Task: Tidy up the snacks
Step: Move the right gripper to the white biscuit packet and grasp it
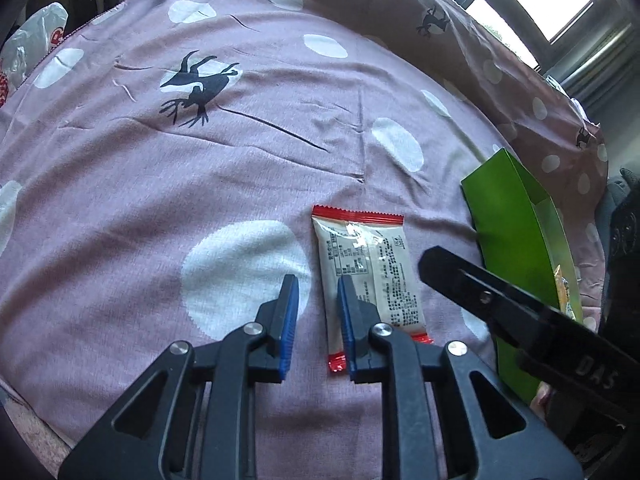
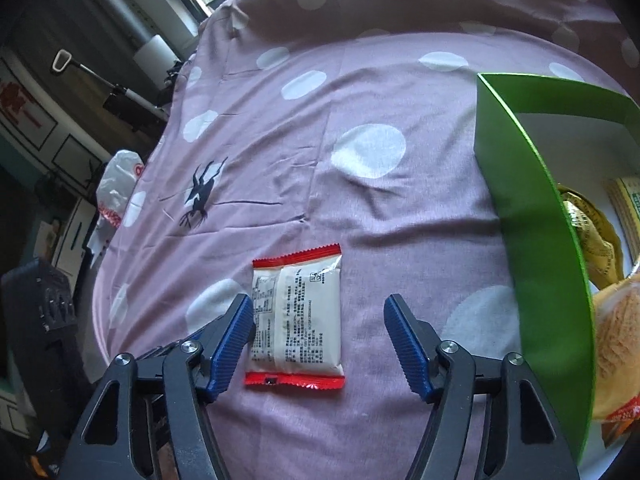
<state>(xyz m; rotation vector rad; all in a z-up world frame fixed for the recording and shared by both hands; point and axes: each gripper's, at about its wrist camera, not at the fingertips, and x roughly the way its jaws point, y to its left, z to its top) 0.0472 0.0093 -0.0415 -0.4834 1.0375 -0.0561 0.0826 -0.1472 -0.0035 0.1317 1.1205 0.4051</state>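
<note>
The snack packet [image 2: 297, 314] lies flat on the bedspread [image 2: 360, 208] beside the green box [image 2: 536, 248], long axis running away from both grippers (printed back up). Right gripper [image 2: 319, 336] straddles it, jaws wide; left gripper [image 1: 318, 318] gapes, empty. Only the right view shows snacks [image 2: 600, 240] inside.

Glossy snack packet [image 2: 297, 312], matt cloth bedsheet [image 2: 360, 80]

Black tongs [image 2: 319, 322], blue ribbed pads [image 2: 232, 340], silver screws.
</note>
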